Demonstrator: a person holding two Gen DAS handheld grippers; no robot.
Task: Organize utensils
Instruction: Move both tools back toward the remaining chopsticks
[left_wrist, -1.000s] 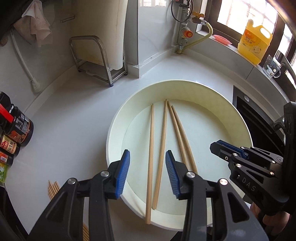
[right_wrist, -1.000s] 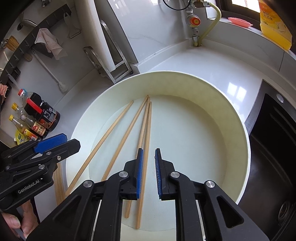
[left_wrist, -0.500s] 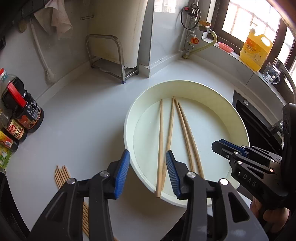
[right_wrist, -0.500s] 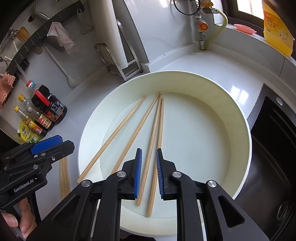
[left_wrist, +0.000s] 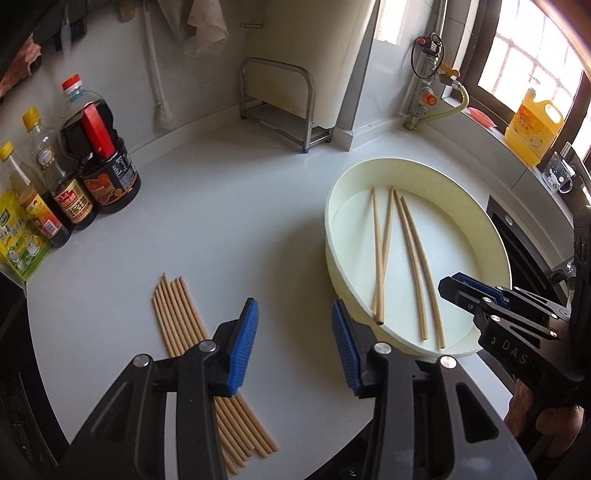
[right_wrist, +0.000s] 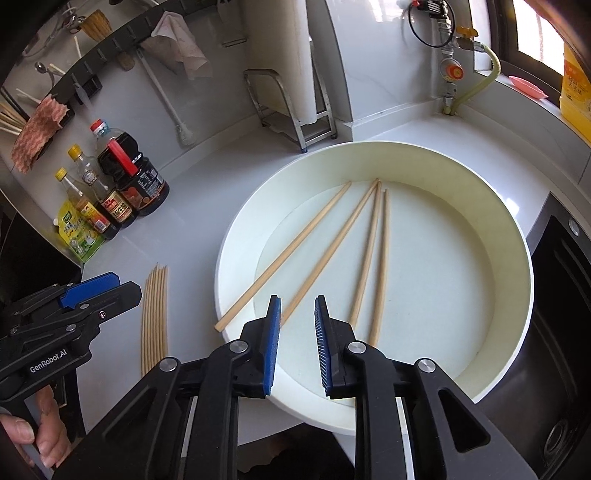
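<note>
Readable text first: the left gripper (right_wrist: 125, 291) has "GenRobot.AI" printed on its side in the right wrist view, and the right gripper (left_wrist: 448, 288) shows "DAS" plus more letters cut off in the left wrist view. The sauce bottles (left_wrist: 92, 166) at the far left have red and orange labels with characters too small for me to read, same with the green packet (left_wrist: 18, 243) beside them and the yellow jug (left_wrist: 533, 129) on the window sill.

The task stuff: four chopsticks (right_wrist: 369, 251) lie loose inside the round white basin (right_wrist: 517, 236), fanned out with their far tips close together. A neat bundle of chopsticks (left_wrist: 181, 317) lies flat on the white counter (left_wrist: 221, 221) to the left of the basin.

Left gripper's jaws stand moderately apart with nothing in them, over the counter between bundle and basin. Right gripper's jaws are opening, a narrowish gap, nothing between the pads, over the basin's near rim.

View differences: only the right wrist view shows the dark wall rail (right_wrist: 92, 70) with hooks, a woven holder and a patterned cloth (right_wrist: 37, 129), and a thumb on the left handle. Only the left wrist view shows the glass mug (left_wrist: 559, 173) by the window. Both catch the metal rack (left_wrist: 280, 107) and the gas valve (right_wrist: 452, 72).
</note>
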